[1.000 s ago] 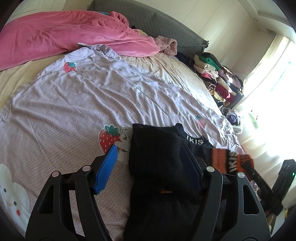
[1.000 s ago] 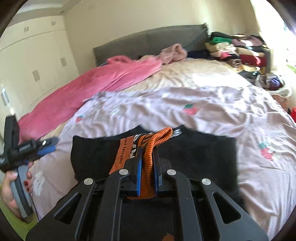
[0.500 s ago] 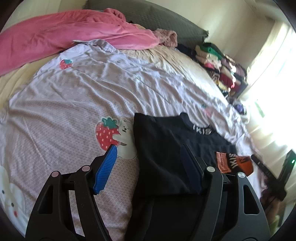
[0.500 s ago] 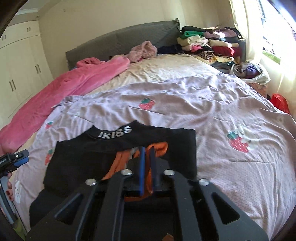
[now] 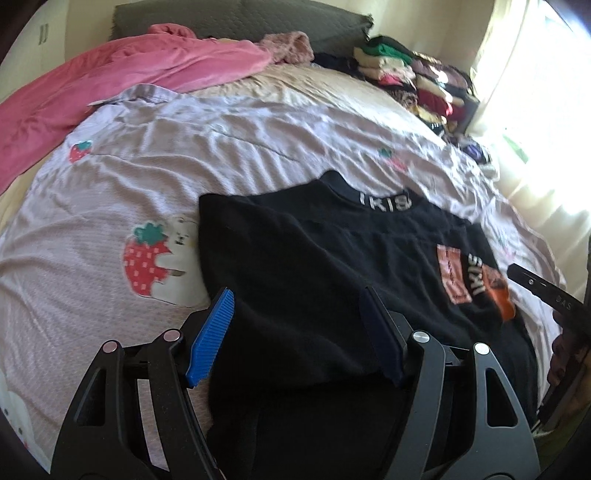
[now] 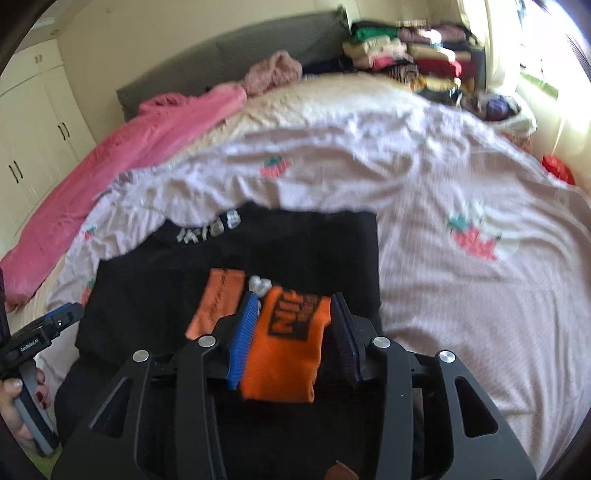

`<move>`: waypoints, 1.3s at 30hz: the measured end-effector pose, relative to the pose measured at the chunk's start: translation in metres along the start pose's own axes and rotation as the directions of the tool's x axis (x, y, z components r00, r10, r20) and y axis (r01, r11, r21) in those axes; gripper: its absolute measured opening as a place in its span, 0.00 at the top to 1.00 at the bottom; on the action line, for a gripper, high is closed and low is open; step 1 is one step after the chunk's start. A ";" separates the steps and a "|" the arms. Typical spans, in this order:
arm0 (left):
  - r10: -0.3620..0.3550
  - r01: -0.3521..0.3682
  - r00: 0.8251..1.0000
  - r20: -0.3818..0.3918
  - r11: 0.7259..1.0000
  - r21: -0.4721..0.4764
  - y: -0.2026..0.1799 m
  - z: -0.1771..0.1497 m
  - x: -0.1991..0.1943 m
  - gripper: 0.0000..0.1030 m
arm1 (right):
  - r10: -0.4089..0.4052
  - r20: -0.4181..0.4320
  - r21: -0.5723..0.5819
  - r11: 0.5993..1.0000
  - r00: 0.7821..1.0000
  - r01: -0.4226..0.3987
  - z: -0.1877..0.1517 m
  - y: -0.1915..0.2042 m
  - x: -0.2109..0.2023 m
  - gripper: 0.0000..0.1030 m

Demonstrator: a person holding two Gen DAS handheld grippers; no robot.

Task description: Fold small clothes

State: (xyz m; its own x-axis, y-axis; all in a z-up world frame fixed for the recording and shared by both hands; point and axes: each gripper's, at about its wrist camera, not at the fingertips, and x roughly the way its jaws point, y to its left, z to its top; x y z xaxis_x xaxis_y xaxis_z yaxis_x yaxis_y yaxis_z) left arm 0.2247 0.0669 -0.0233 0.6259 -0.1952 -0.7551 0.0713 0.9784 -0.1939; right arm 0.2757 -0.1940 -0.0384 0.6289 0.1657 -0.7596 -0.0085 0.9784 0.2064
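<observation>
I'm looking across a bedroom: a wide bed under a pale lilac quilt (image 5: 258,155) printed with strawberries, a dark grey headboard (image 5: 240,16) along the top of the frame, and a pink blanket (image 5: 110,77) bunched at the upper left. In the upper right of the left wrist view a stack of folded clothes (image 5: 417,77) sits by a bright window; in the right wrist view cream wardrobe doors (image 6: 33,122) fill the left edge.

The piece I'm folding, a black garment (image 5: 314,266) with white lettering at its neckband, lies flat on the quilt in the lower centre of both views. Its orange cuff (image 6: 288,343) — black print on it — rests on the black fabric toward the garment's right side, next to an orange patch (image 6: 218,299).

My left gripper (image 5: 295,332) hangs over the near left part of the garment with its fingers well apart; I see nothing pinched between them, only the black cloth lying beneath. My right gripper (image 6: 291,332) has its jaws opening: the cuff lies between the blue pads (image 6: 242,339), but there is a gap on the right side, so they no longer press it.

At the lower left of the right wrist view a hand (image 6: 18,406) grips the left gripper's handle.
</observation>
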 end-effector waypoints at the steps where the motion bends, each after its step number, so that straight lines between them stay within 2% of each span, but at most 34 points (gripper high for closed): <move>1: -0.002 0.002 1.000 -0.011 1.000 0.009 -0.002 -0.001 0.003 0.39 | 0.001 -0.012 0.002 1.000 1.000 -0.001 -0.002 0.000 0.005 0.60; 3: 0.005 -0.004 0.999 -0.039 0.999 0.037 -0.007 -0.005 0.012 0.39 | 0.006 -0.034 0.012 1.000 0.999 -0.005 -0.004 -0.001 0.014 0.56; 7: 0.021 -0.016 0.997 -0.073 0.998 0.061 -0.011 -0.013 0.023 0.39 | -0.010 -0.070 0.031 0.999 0.998 0.012 -0.009 -0.004 0.035 0.56; 8: 0.021 -0.016 0.997 -0.077 0.998 0.061 -0.011 -0.014 0.024 0.39 | -0.015 -0.065 0.029 0.999 0.998 0.017 -0.011 -0.002 0.036 0.58; 10: 0.020 -0.015 0.997 -0.076 0.998 0.062 -0.011 -0.015 0.024 0.39 | -0.018 -0.043 -0.006 1.000 0.999 0.017 -0.013 0.006 0.031 0.84; 11: 0.017 -0.013 0.997 -0.076 0.998 0.061 -0.010 -0.015 0.022 0.39 | -0.026 -0.030 -0.018 0.999 0.999 0.026 -0.012 0.008 0.028 0.92; 12: 0.013 -0.009 0.997 -0.074 0.998 0.060 -0.010 -0.015 0.020 0.39 | -0.040 -0.004 -0.040 0.998 0.999 0.040 -0.012 0.012 0.021 0.92; 17: 0.008 -0.002 0.997 -0.082 0.997 0.072 -0.014 -0.016 0.020 0.39 | -0.091 0.063 -0.080 0.992 0.994 0.096 -0.008 0.014 0.003 0.92; 21: 0.013 -0.005 0.995 -0.099 0.997 0.079 -0.016 -0.019 0.024 0.39 | -0.175 0.025 -0.119 0.977 0.984 0.176 -0.016 0.013 0.022 0.92; 25: -0.007 0.014 0.994 -0.108 0.998 0.062 -0.012 -0.019 0.024 0.39 | -0.183 0.009 -0.082 0.980 0.983 0.183 -0.022 0.005 0.032 0.89; 27: -0.006 0.013 0.994 -0.108 0.998 0.063 -0.013 -0.019 0.025 0.39 | -0.201 0.012 -0.085 0.976 0.979 0.202 -0.021 0.005 0.030 0.77; 28: -0.006 0.013 0.994 -0.107 0.998 0.062 -0.012 -0.019 0.025 0.39 | -0.209 0.012 -0.083 0.974 0.978 0.209 -0.021 0.004 0.027 0.75; 31: -0.006 0.013 0.994 -0.108 0.998 0.061 -0.012 -0.019 0.025 0.39 | -0.182 0.030 -0.049 0.982 0.983 0.183 -0.020 0.002 0.014 0.72; 33: -0.004 0.011 0.994 -0.111 0.998 0.068 -0.012 -0.019 0.025 0.39 | -0.133 0.058 -0.037 0.990 0.989 0.135 -0.021 0.007 0.001 0.65; 34: -0.003 0.010 0.994 -0.111 0.998 0.069 -0.013 -0.019 0.025 0.39 | -0.113 0.068 -0.043 0.992 0.991 0.116 -0.021 0.011 -0.004 0.65; 39: 0.008 0.001 0.993 -0.117 0.997 0.077 -0.015 -0.021 0.021 0.39 | -0.024 0.069 -0.174 0.984 0.997 0.036 -0.028 0.053 -0.011 0.64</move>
State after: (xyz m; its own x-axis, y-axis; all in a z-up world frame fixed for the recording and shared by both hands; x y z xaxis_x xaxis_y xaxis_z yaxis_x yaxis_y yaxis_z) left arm 0.2201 0.0463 -0.0494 0.5312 -0.1935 -0.8249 0.1314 0.9806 -0.1454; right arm 0.2466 -0.1410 -0.0359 0.6810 0.1331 -0.7201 -0.1212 0.9903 0.0684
